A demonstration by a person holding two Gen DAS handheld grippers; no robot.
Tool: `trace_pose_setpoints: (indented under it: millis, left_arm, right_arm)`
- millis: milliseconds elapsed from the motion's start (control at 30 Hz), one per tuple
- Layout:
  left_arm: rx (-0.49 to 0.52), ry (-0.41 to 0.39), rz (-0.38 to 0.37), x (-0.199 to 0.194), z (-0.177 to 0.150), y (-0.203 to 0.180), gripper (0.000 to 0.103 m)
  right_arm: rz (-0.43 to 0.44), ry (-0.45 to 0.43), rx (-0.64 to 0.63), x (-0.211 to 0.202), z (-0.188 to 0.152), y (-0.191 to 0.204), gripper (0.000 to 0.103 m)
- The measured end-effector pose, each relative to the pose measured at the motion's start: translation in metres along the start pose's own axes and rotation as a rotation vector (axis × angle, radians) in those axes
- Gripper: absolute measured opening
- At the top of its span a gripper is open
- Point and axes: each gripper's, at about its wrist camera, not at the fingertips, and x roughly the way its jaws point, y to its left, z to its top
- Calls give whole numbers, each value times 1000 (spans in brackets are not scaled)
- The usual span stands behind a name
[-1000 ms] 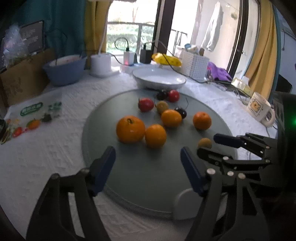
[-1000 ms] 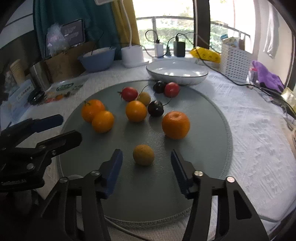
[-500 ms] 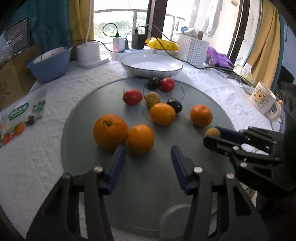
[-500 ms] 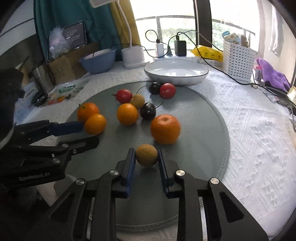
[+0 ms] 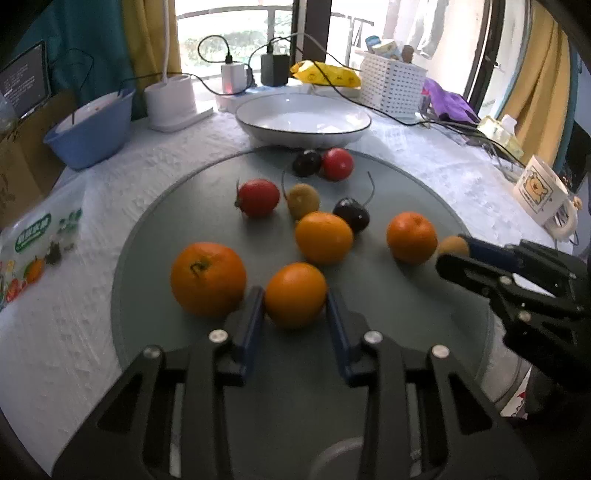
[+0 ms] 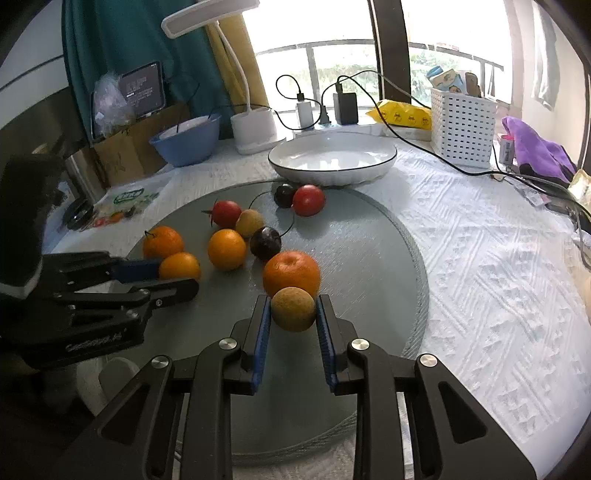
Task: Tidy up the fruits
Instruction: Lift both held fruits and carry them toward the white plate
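Both tongs pinch fruit over a grey round mat (image 6: pixel 388 236) on a white textured tablecloth (image 6: pixel 480 258) by a bright window (image 6: pixel 332 26).

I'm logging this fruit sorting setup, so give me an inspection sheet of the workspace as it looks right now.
Surface: white textured tablecloth under a round grey mat.
Job's things: oranges, red and dark fruits on the mat; white dish empty.
Clutter: blue bowl, white basket, mug, yellow packet, purple cloth.
Grippers: left gripper has just closed onto small orange; right gripper shut on brownish round fruit.
Cables: black charger cables cross the table behind the dish.
Surroundings: window, curtains, desk lamp.
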Motion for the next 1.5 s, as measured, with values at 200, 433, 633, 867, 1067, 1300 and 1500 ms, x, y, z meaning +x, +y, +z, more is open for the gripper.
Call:
trace_pose_setpoints:
  millis: [200, 433, 633, 867, 1067, 1300, 1500]
  left_arm:
    - [8, 4, -24, 0, 3, -7, 35]
    - [23, -35, -29, -11, 17, -12, 35]
    - [34, -72, -38, -18, 32, -12, 35]
    - [33, -102, -44, -17, 52, -2, 35]
    - [31, -125, -60, -10, 70, 7, 35]
    - [24, -143, -85, 4, 88, 13, 35]
    - [21, -149, -100, 19, 104, 17, 35]
  right_arm:
    - [-7, -16, -2, -4, 6, -9, 27]
    - [-17, -31, -3, -5, 13, -17, 27]
    - [-17, -47, -14, -4, 26, -17, 27]
    - [-27, -58, -31, 2, 45, -19, 27]
    - [-38, -63, -44, 11, 63, -20, 27]
    - [-52, -55, -68, 28, 81, -22, 27]
    - [-55, -45, -80, 43, 96, -25, 27]
